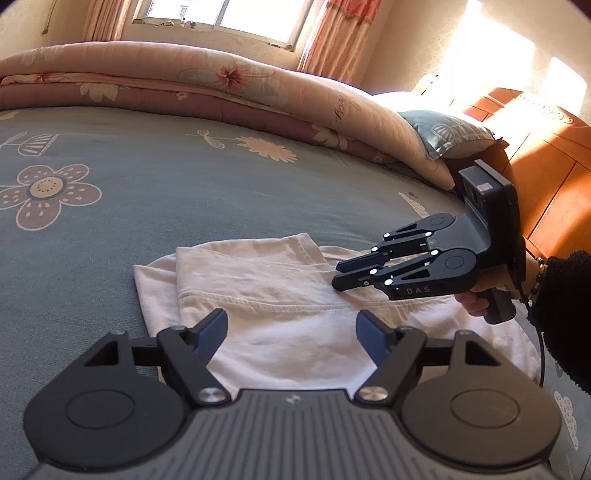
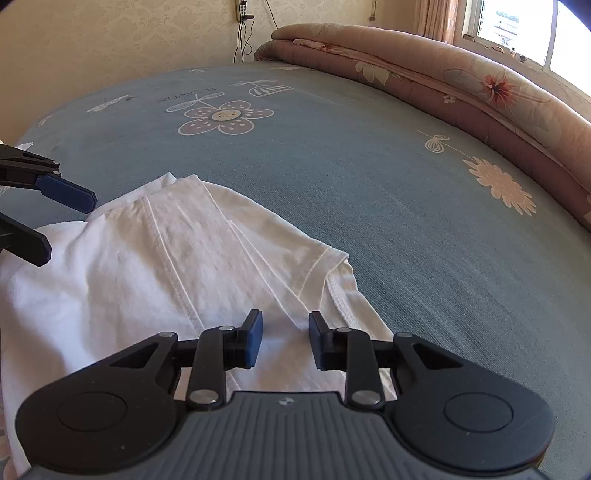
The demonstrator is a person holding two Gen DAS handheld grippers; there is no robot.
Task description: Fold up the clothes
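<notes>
A white T-shirt [image 2: 177, 258] lies on the blue flowered bed [image 2: 369, 166], near the edge where the person stands. It looks partly folded: one side is turned over the middle, and a sleeve [image 2: 332, 273] sticks out on the far side. I think some folds are done and more are left, because the shape is not a neat small square yet.

The left tongs [image 1: 291, 332] are spread wide above the shirt and hold nothing. The right tongs [image 2: 285, 338] have a small gap and sit low over the cloth; I cannot tell if they pinch it.

The near part of the shirt is hidden under the tongs. Past it are a rolled pink quilt [image 1: 221, 85] and a bright window [image 1: 229, 18], too washed out to see through.
</notes>
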